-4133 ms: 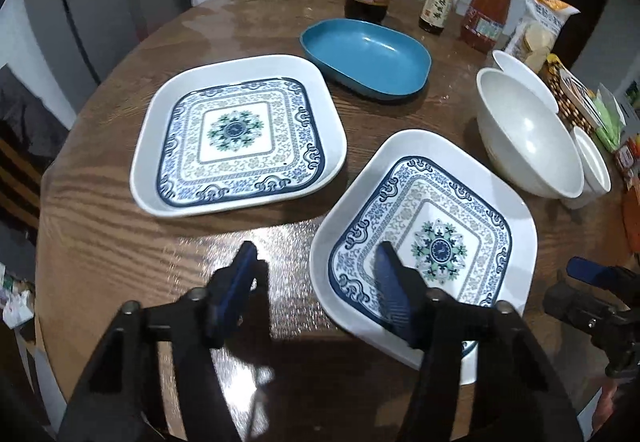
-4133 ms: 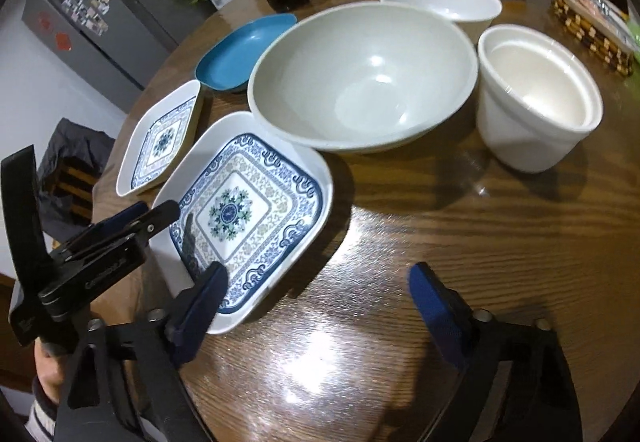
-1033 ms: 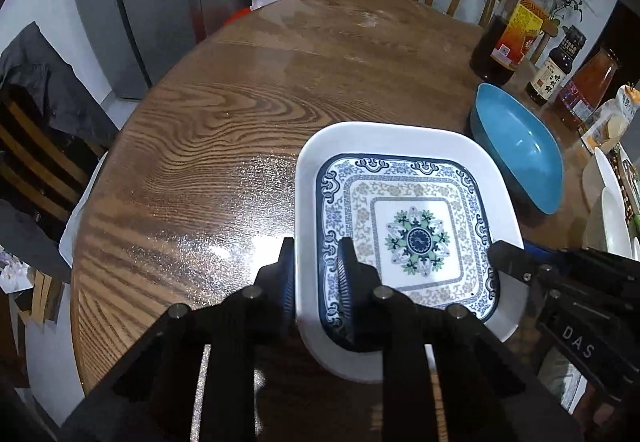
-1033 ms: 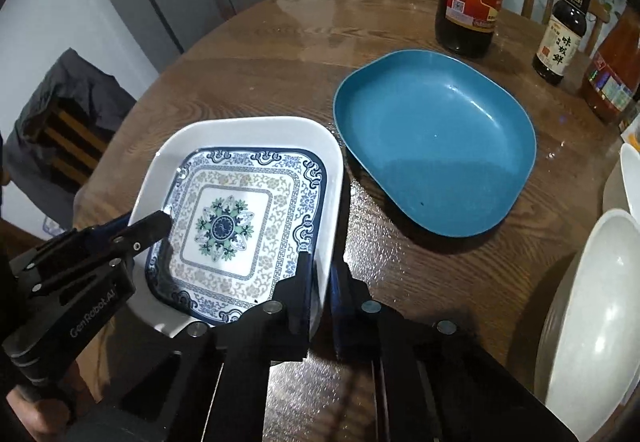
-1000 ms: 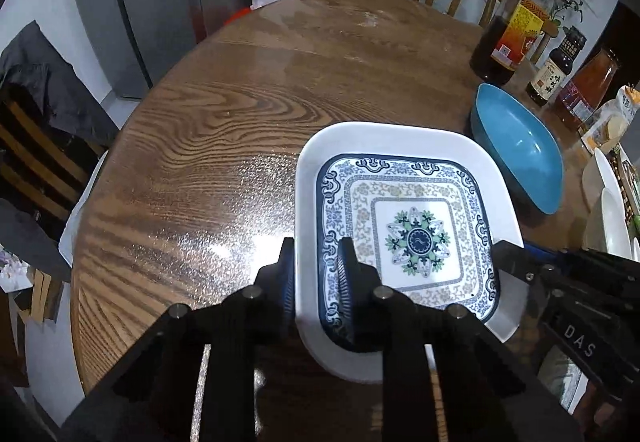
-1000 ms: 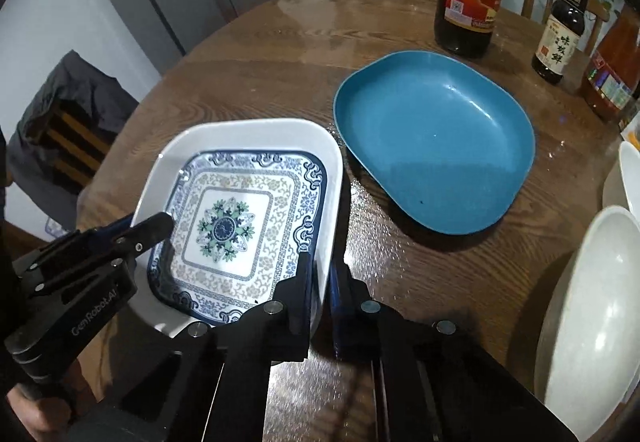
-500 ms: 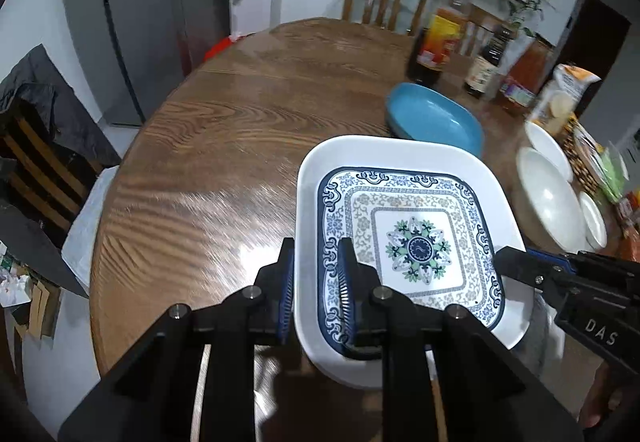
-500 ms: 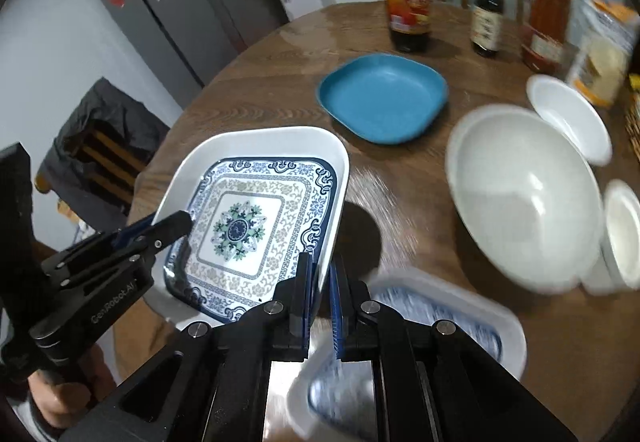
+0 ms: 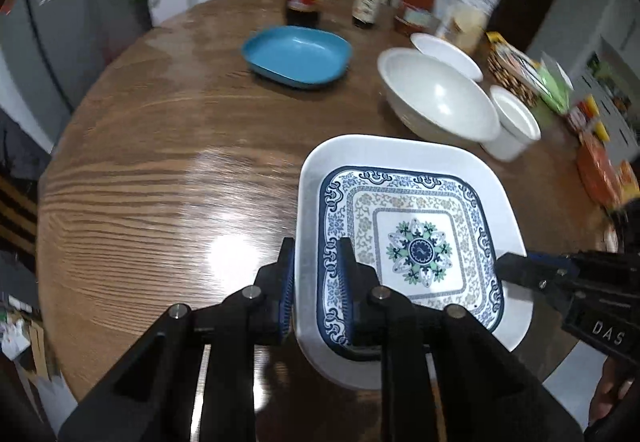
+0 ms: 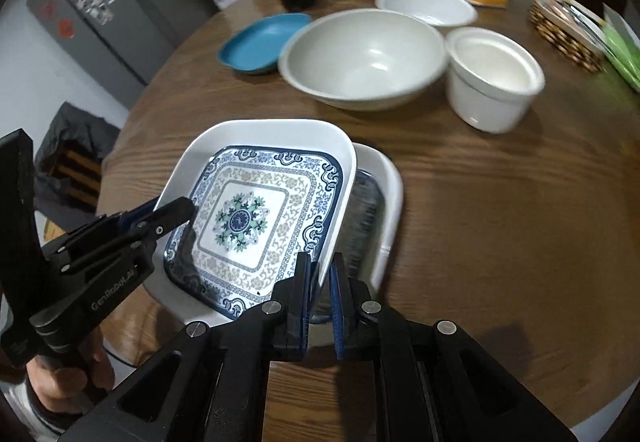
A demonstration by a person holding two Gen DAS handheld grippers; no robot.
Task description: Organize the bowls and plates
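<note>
Two hand-held grippers — left [image 9: 316, 274], right [image 10: 320, 282] — clenched on patterned plate's [image 10: 256, 218] opposite rims

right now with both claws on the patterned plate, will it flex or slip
The patterned plate probably stays stiff: it spans both claws without sagging. Its glossy rim looks slippery, so the right claw and left claw could lose it if tilted.

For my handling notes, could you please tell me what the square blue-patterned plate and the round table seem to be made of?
Square blue-patterned plate: glossy white ceramic or melamine, which one unclear; smooth rim, printed pattern. Round table: varnished wood; visible grain, bright glare.
</note>
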